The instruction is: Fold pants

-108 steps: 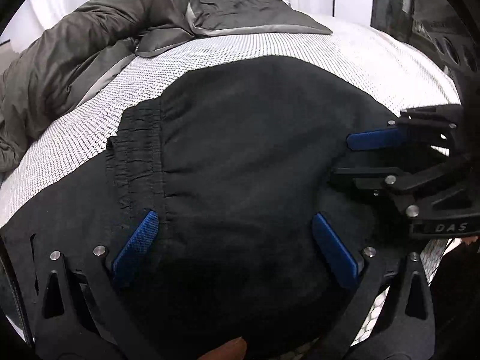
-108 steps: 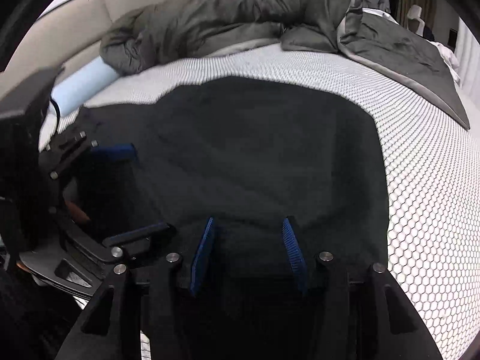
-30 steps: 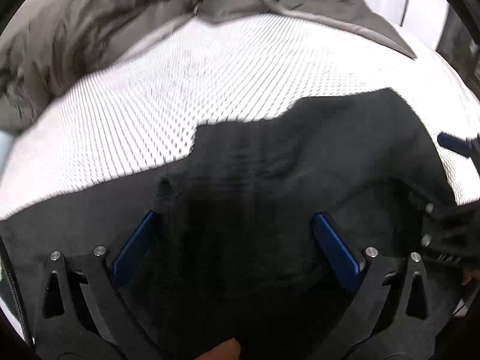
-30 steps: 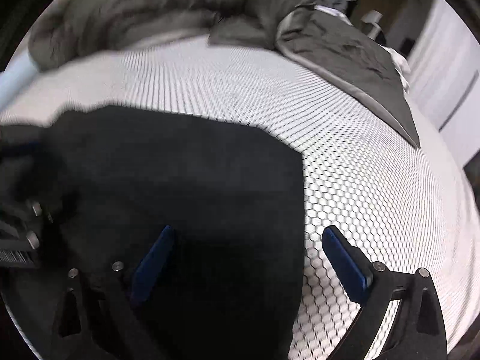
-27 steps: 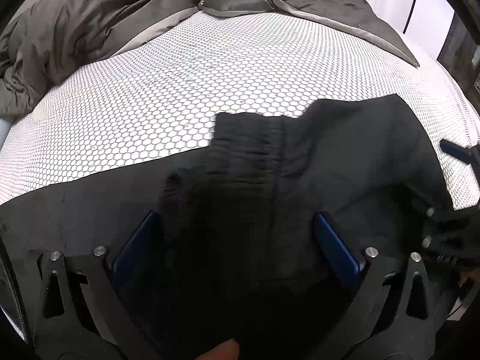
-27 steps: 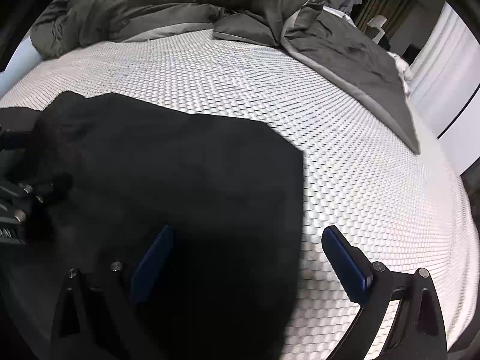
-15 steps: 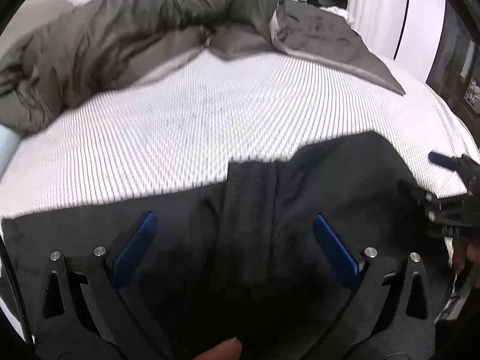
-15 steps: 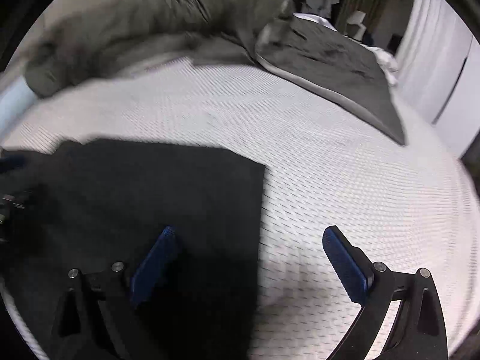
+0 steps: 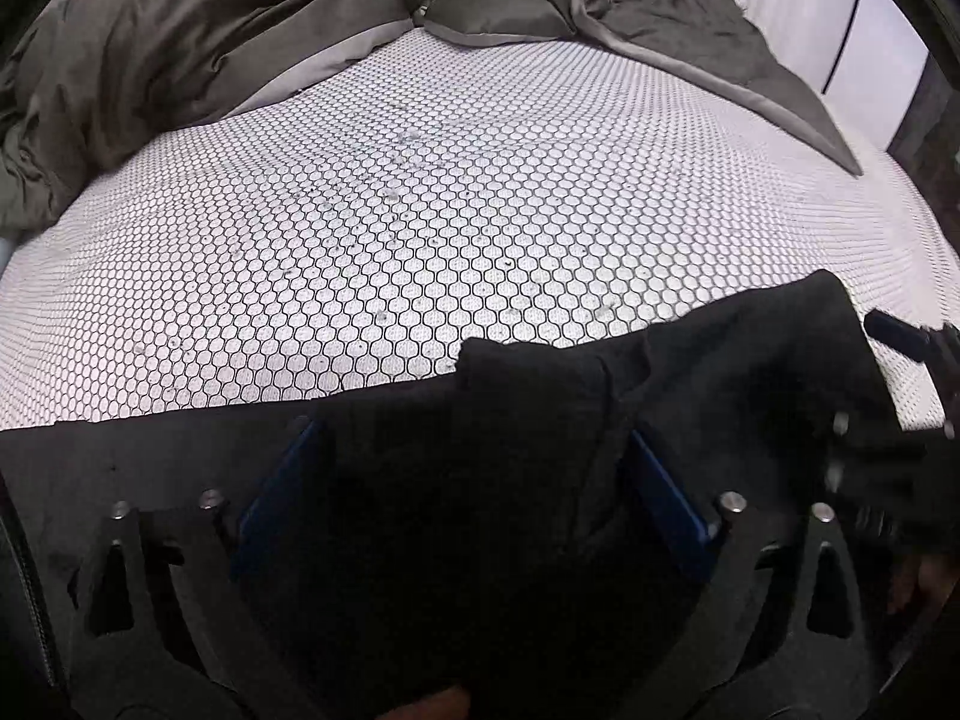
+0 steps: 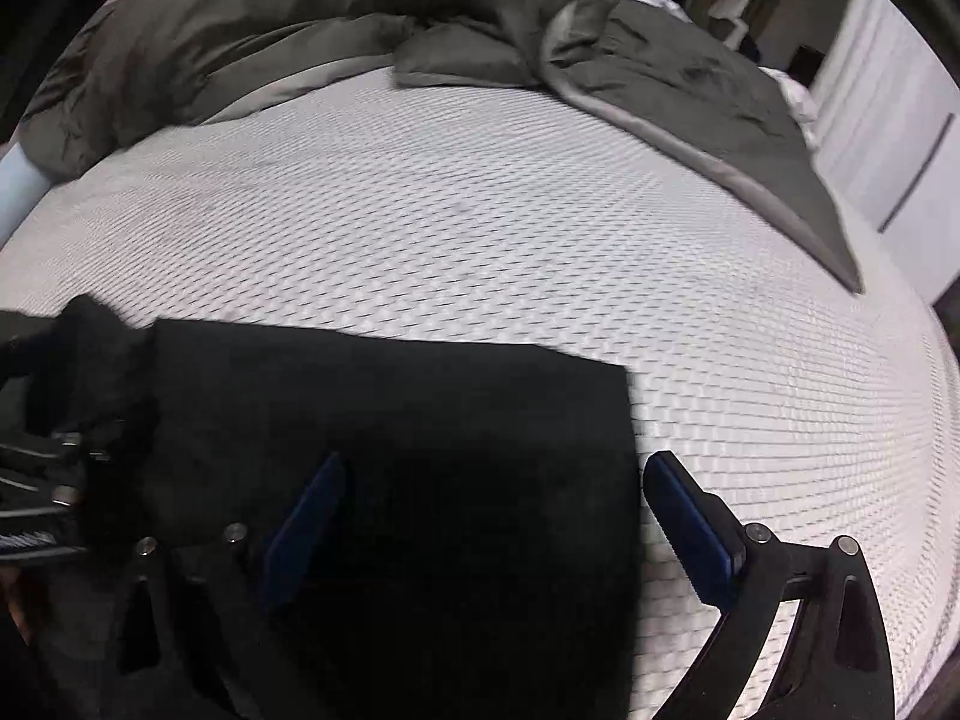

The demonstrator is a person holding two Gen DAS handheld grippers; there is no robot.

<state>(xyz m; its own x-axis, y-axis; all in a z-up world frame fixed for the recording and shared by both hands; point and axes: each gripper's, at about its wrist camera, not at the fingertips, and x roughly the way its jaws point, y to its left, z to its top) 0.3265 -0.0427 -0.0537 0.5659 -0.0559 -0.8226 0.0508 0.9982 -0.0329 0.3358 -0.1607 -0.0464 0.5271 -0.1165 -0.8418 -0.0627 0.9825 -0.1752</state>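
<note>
Mattress | black pants between both tongs | left closing slightly, right spread

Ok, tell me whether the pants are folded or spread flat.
Folded, partly: the black pants show a straight square corner in the right wrist view, and a bunched layer lies on top.

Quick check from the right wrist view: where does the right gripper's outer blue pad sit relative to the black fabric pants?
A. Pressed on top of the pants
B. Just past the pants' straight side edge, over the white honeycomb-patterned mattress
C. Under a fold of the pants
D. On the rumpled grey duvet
B: the right gripper stands open, and one of its blue pads lies beyond the black fabric pants' straight edge, over the white honeycomb-patterned mattress.
</note>
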